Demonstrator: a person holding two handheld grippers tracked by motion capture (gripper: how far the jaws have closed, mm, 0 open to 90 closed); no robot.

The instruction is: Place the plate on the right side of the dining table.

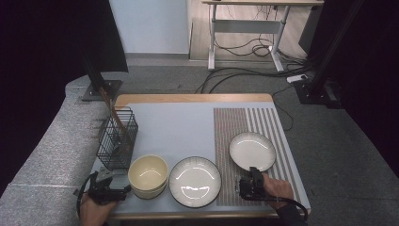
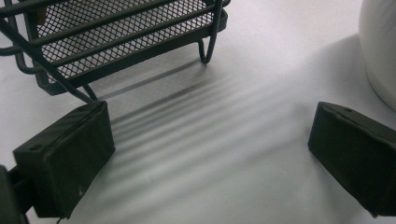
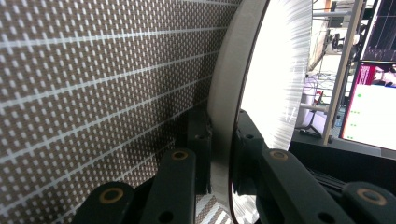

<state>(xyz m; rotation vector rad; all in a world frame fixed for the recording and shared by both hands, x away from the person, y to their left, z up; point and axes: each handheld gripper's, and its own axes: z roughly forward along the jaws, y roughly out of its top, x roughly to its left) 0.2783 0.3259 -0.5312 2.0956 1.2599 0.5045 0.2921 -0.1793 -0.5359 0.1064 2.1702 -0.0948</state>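
I had the right gripper pinching the near rim of the small plate, which sat on the striped mat right of the large plate. The left gripper rested with jaws spread, between the wire basket and bowl. My advice was to lift slowly and level — a rim grip lets a plate swing or slip

no readable text, labels, brands or numbers on anything in view

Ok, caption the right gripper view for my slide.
Right gripper clamped on the rim of a small white plate, tilted up above the woven placemat.
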